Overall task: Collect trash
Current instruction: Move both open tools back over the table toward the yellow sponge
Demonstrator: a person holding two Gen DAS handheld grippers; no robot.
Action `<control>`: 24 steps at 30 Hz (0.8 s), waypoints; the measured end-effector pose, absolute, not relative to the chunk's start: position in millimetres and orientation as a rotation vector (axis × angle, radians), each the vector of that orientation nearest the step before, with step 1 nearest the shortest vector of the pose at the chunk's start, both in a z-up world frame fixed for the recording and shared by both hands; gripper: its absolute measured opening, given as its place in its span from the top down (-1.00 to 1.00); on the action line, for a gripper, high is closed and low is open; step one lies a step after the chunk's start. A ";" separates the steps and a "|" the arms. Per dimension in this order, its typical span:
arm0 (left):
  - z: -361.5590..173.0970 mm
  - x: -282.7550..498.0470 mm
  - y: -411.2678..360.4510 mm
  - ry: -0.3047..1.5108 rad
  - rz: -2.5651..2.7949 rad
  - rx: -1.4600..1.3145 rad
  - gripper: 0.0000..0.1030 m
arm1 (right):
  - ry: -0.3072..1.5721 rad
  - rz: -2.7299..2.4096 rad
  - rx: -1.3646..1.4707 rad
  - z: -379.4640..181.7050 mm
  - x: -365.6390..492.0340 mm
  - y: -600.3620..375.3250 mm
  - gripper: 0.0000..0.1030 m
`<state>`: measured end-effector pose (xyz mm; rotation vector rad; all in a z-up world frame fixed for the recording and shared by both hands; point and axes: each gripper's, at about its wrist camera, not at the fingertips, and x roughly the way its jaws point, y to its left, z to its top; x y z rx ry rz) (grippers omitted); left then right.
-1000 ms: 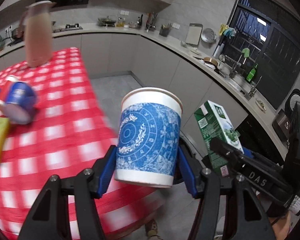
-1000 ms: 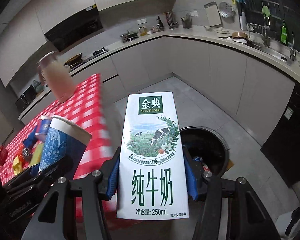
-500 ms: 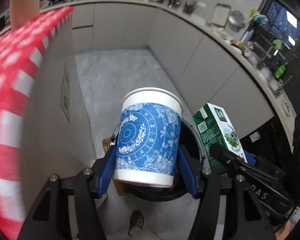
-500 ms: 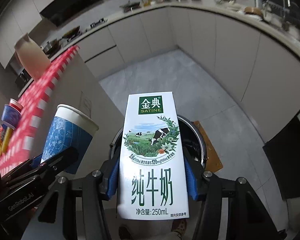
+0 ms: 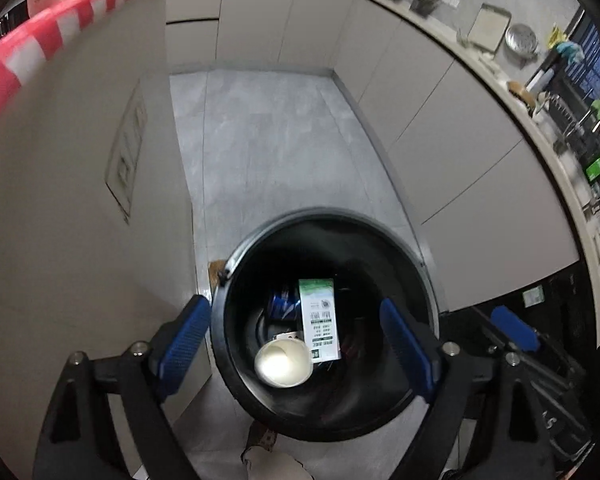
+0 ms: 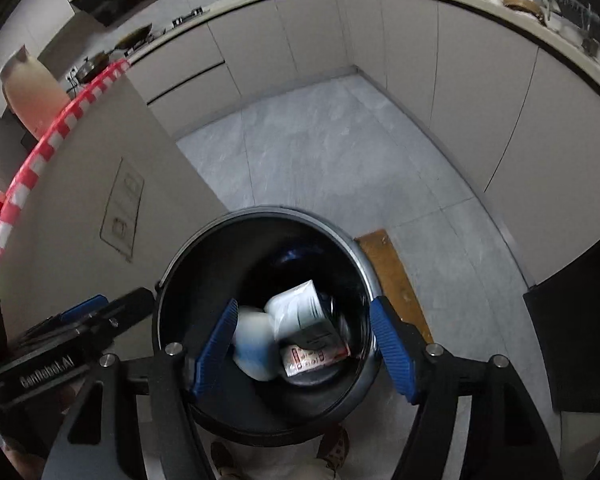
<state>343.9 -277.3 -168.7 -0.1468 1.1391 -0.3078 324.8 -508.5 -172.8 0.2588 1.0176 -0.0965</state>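
Both tongs [image 5: 296, 344] [image 6: 300, 344] spread above bin [image 5: 236, 264]

The right gripper [image 6: 302, 344] with blue ribbed pads hangs over a round black trash bin [image 6: 180, 280], its jaws just opened, nothing between them. Inside the bin lie a white-and-green milk carton [image 6: 300, 312] and a blurred blue-and-white paper cup [image 6: 254, 344]. The left gripper [image 6: 100, 312] shows beside the bin's rim.
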 end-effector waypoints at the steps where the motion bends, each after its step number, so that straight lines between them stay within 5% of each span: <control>1: -157.8 340.3 -275.1 1.127 -0.316 -0.143 -0.71 | 1.006 -0.100 0.261 -164.8 320.9 -507.5 -0.37; 9: -66.2 313.1 -245.0 1.021 -0.392 -0.135 -0.71 | 0.907 -0.124 0.281 -97.0 297.0 -483.2 -0.37; 24: -19.0 296.7 -85.3 0.927 -0.285 -0.162 -0.71 | 0.782 -0.033 0.281 -24.1 270.5 -301.5 -0.49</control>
